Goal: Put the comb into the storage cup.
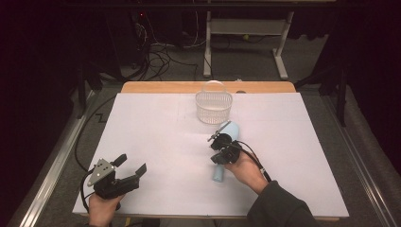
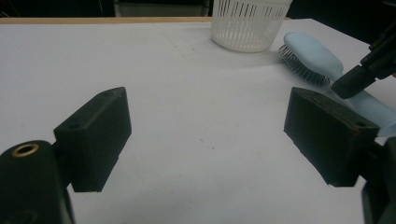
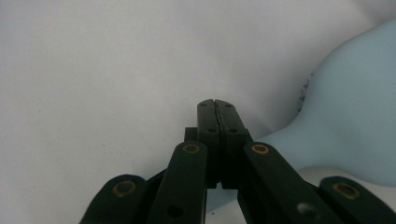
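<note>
Pale-blue plastic, the long-handled hairbrush is laid on the white table pointing towards the white slatted basket, directly beneath the pressed-together right gripper, while the spread left gripper is held well apart.

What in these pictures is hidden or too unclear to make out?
- Brush middle: high view, covered by the right gripper and hand.
- Brush handle end: left gripper view, cut off by the right edge.
- Basket contents: high view, too small; left gripper view, top cut off.
</note>
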Demonstrator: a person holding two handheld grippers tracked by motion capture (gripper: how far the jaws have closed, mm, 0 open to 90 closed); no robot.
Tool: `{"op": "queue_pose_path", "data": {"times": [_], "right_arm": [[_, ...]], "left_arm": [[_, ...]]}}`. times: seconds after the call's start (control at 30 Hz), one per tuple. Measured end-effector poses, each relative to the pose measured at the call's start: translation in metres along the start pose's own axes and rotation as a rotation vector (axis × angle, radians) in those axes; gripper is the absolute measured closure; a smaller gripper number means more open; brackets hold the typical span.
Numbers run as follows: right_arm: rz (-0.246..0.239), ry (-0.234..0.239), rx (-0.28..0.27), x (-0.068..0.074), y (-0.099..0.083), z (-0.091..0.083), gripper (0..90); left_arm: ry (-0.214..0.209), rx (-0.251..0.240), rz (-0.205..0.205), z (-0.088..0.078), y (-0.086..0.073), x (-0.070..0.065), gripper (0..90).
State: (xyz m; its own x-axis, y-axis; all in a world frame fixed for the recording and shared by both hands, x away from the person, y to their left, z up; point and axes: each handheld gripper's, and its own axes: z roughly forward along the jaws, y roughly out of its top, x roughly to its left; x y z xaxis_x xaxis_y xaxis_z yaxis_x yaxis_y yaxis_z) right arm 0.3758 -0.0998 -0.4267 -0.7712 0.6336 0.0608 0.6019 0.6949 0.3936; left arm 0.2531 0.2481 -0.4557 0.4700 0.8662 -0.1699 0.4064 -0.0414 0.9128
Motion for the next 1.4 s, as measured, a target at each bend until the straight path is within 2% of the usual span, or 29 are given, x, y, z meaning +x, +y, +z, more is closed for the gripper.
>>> {"op": "queue_pose_path", "data": {"times": [0.37,0.83,1.33,1.4], "right_arm": [[-0.018,-0.006,-0.001,0.0,-0.012,-0.004,90.0],[0.0,-0.018,-0.004,-0.007,-0.026,-0.01,90.0],[-0.008,-0.038,-0.012,-0.015,-0.038,-0.013,90.0],[0.005,-0.044,-0.006,-0.016,-0.039,-0.014,90.0]], "left_arm": [[0.0,0.0,-0.003,0.001,0.0,0.001,14.2],[-0.004,0.004,0.001,0.002,0.0,0.0,14.2],[-0.004,0.005,0.006,0.003,0.0,-0.001,14.2],[-0.004,0.005,0.006,0.002,0.0,-0.001,14.2]]}}
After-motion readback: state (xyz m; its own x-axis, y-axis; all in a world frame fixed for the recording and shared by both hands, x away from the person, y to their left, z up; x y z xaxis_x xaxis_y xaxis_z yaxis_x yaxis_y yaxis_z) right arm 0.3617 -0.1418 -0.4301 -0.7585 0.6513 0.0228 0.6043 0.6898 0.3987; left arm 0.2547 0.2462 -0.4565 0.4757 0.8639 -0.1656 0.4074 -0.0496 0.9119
